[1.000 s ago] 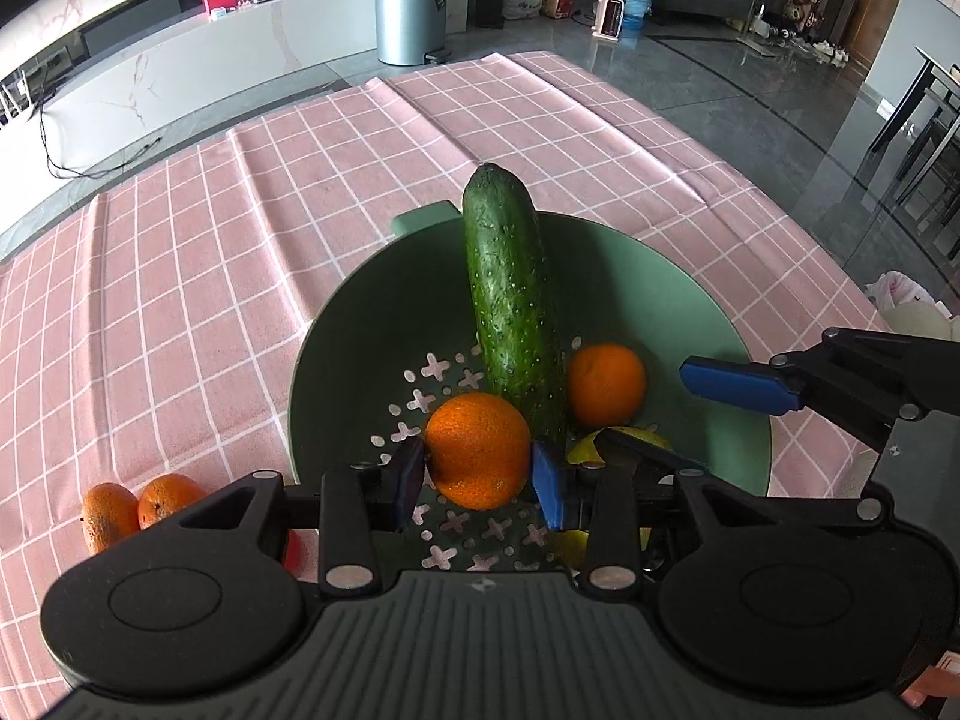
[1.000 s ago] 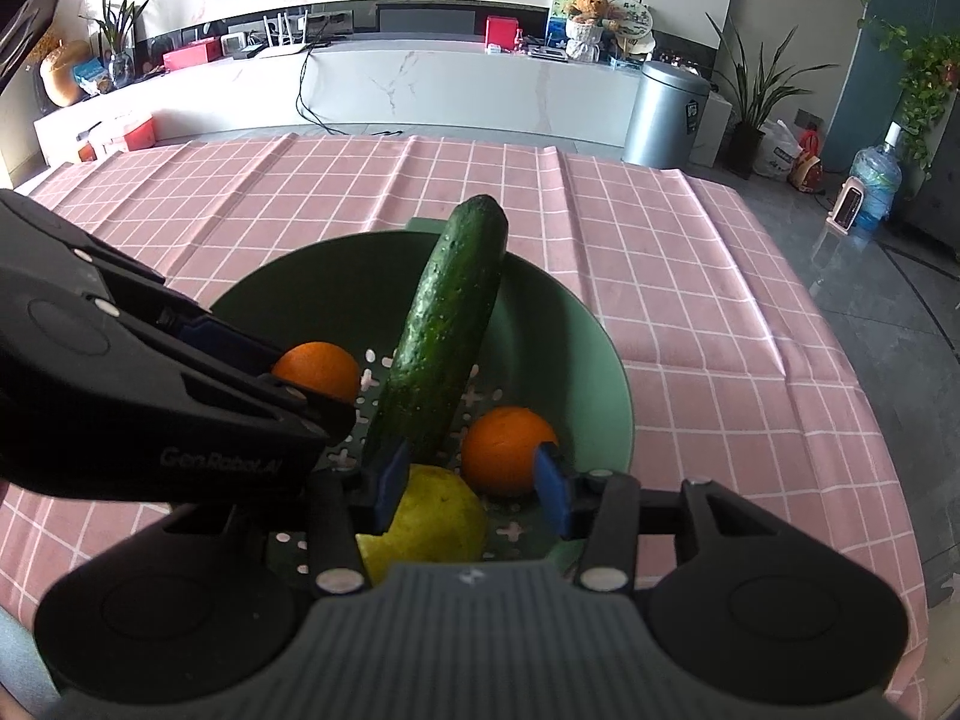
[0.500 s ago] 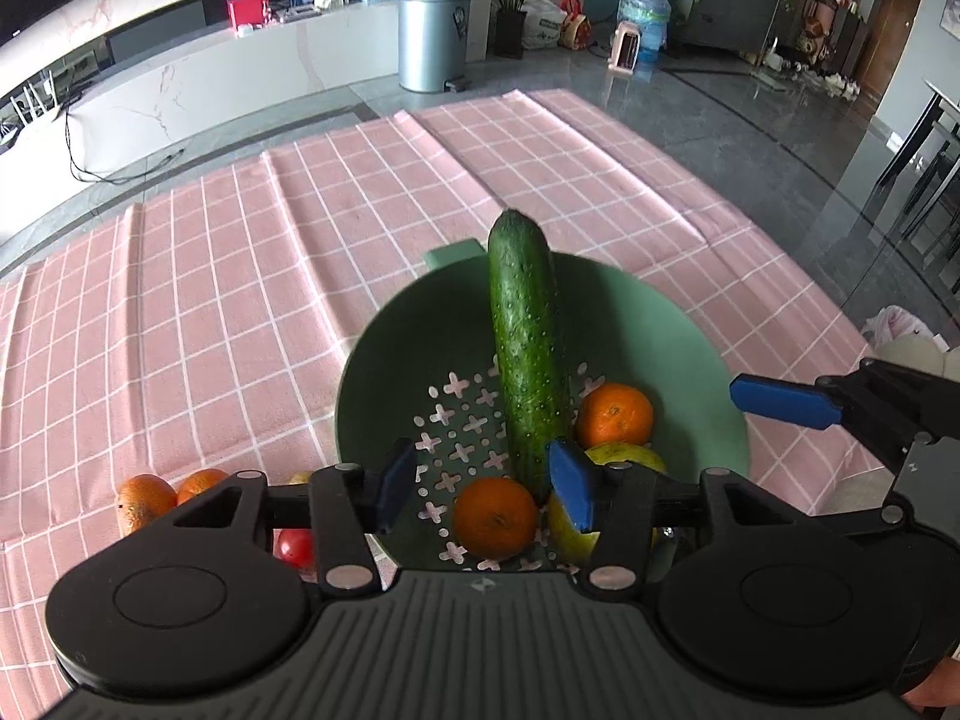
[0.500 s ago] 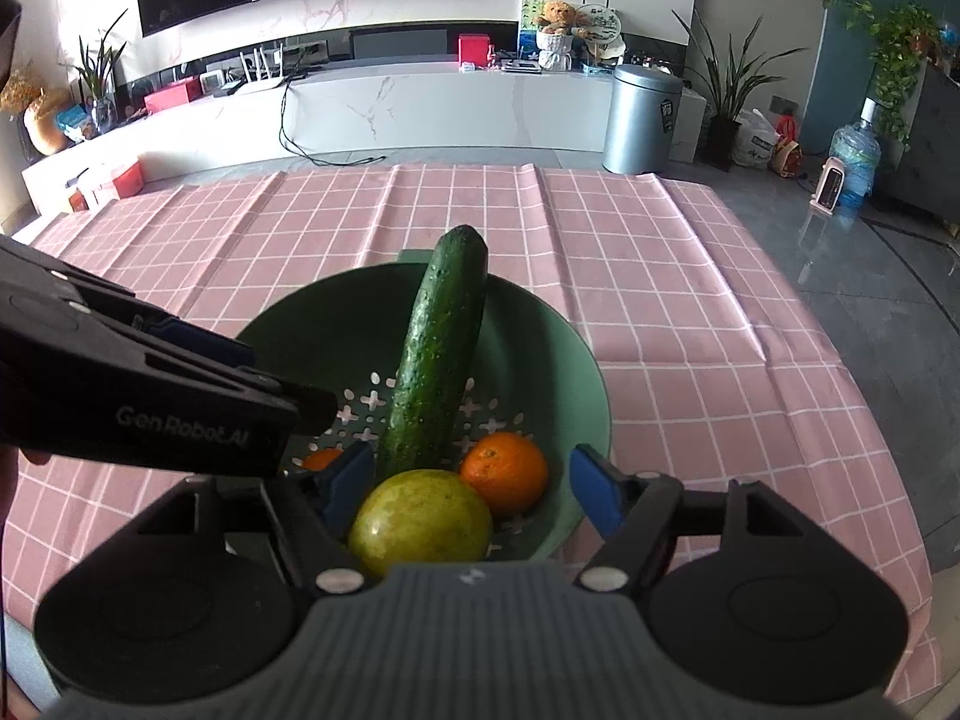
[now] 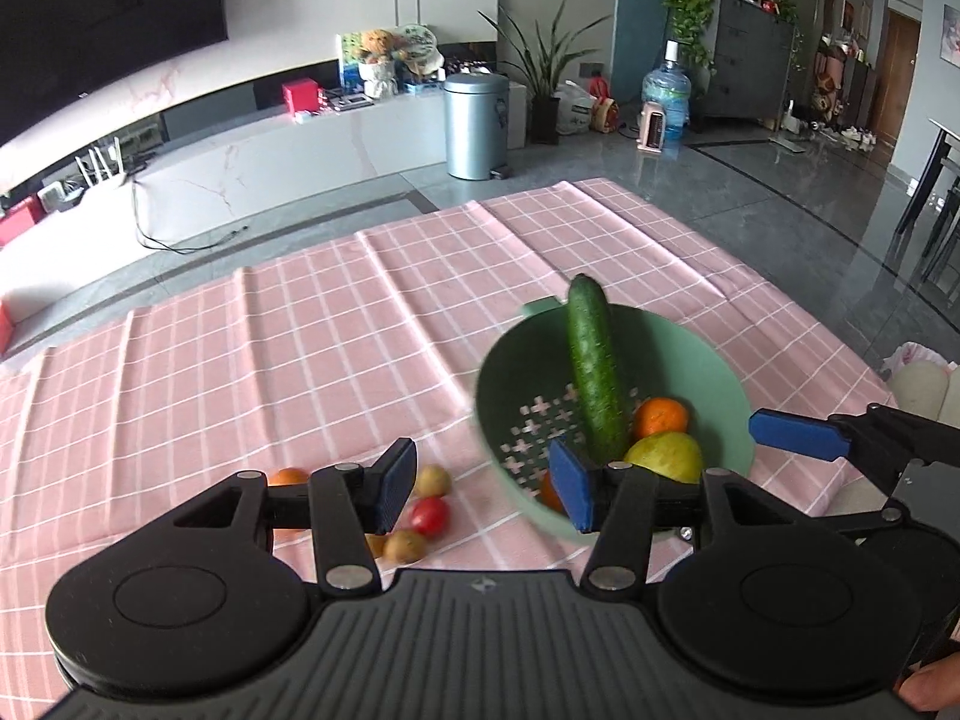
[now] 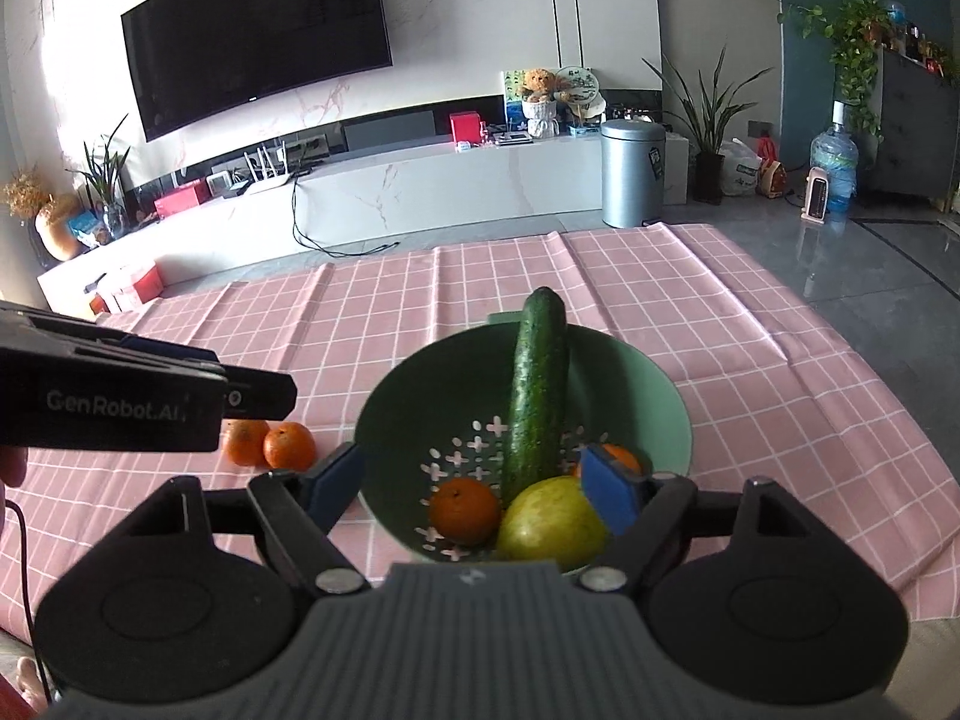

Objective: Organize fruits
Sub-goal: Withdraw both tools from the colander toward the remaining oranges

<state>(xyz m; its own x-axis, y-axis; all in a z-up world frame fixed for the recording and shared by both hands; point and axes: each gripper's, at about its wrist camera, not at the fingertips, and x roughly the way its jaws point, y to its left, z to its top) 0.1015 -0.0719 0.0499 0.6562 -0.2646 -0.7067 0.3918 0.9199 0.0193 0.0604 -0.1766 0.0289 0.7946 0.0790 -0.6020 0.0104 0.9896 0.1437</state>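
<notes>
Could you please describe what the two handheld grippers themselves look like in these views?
Both are matte black plastic tools. The left gripper and right gripper each have a ribbed dark-grey body, two round black discs, silver pivot screws on the linkage arms, and blue pads on the fingers. White "GenRobot.AI" lettering marks the left gripper's side in the right wrist view, and a thin black cable hangs beneath it.

Left claw (image 5: 483, 489): matte black housing, ribbed grey centre panel at bottom of frame, two round discs either side, silver pivot screws on black linkage arms, blue pads on fingers (image 5: 570, 483). Right claw (image 6: 474, 489): same build, small star-shaped mark on grey panel. White "GenRobot.AI" lettering on left claw's side, left edge of right wrist view. Thin black cable, lower left.
</notes>
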